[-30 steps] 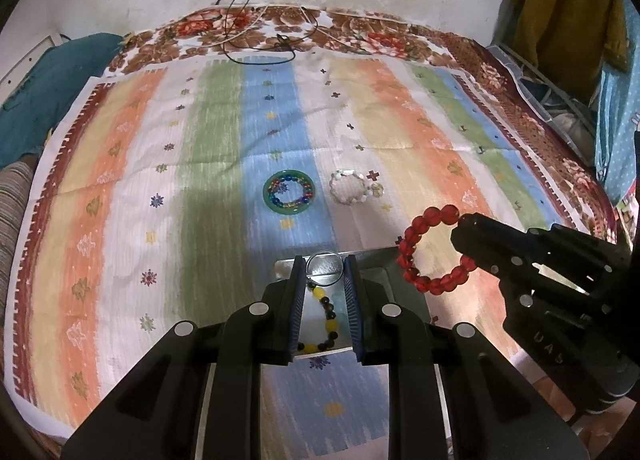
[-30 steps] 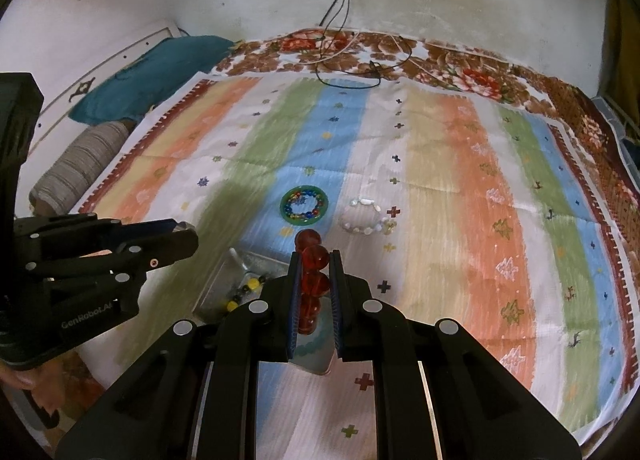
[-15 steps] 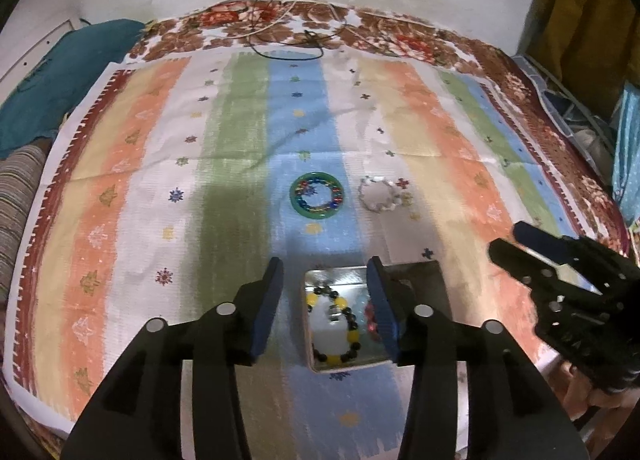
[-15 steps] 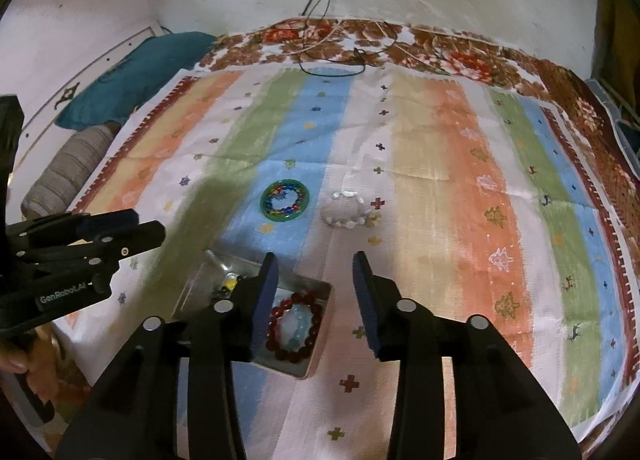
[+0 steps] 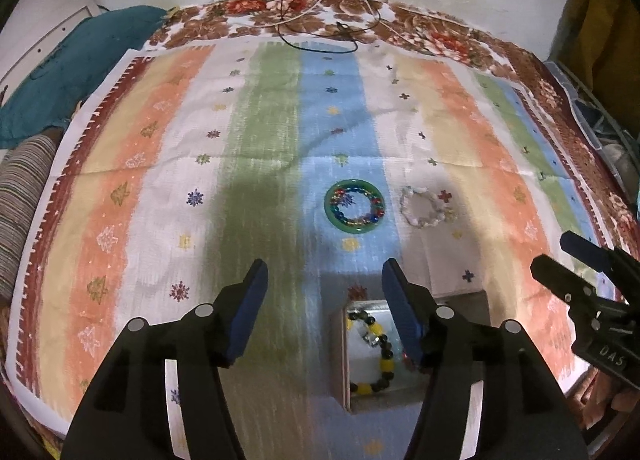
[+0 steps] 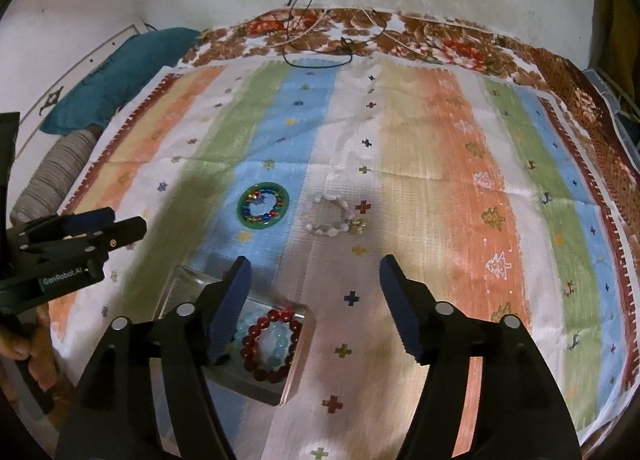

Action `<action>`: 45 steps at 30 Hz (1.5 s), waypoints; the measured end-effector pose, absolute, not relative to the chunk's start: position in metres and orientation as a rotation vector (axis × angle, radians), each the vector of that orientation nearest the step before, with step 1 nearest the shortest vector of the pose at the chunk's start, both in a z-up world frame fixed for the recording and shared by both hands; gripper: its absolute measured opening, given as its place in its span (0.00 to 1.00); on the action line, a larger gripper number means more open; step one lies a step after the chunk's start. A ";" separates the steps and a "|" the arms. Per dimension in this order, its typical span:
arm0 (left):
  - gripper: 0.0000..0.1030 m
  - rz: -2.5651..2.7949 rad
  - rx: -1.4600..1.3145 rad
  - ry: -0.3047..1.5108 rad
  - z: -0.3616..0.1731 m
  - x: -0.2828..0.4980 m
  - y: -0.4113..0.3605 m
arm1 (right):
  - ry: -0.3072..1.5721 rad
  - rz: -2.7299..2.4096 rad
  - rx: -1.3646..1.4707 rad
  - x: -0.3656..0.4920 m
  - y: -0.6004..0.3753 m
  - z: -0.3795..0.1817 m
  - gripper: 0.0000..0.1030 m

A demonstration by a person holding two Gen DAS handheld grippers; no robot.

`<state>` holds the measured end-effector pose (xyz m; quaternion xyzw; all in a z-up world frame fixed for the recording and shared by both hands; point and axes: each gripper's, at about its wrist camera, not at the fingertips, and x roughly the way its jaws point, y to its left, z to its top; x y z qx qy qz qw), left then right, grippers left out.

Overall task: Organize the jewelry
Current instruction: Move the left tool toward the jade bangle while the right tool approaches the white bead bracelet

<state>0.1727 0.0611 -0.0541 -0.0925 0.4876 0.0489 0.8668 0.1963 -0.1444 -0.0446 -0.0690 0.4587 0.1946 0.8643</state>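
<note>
Right wrist: two bracelets in tray.

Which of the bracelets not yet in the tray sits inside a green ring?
The multicoloured bead bracelet, lying on the blue stripe inside the green bangle. The pale white bracelet to its right lies alone on the cloth, with no ring around it.

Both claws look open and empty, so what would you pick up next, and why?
Probably reach the right gripper forward to the white bead bracelet. It lies loose on the cloth just ahead, while the red bracelet already sits in the tray.
</note>
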 end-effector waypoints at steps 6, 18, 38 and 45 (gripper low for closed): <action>0.60 0.117 -0.192 1.041 -0.065 0.188 0.066 | 0.979 0.383 -0.170 0.211 -0.141 -0.057 0.68; 0.60 0.116 -0.170 1.074 -0.084 0.217 0.067 | 0.993 0.356 -0.179 0.240 -0.138 -0.069 0.68; 0.60 0.122 -0.162 1.124 -0.108 0.247 0.073 | 1.035 0.360 -0.179 0.265 -0.127 -0.093 0.68; 0.61 0.120 -0.149 1.148 -0.118 0.258 0.074 | 1.045 0.349 -0.188 0.275 -0.125 -0.102 0.68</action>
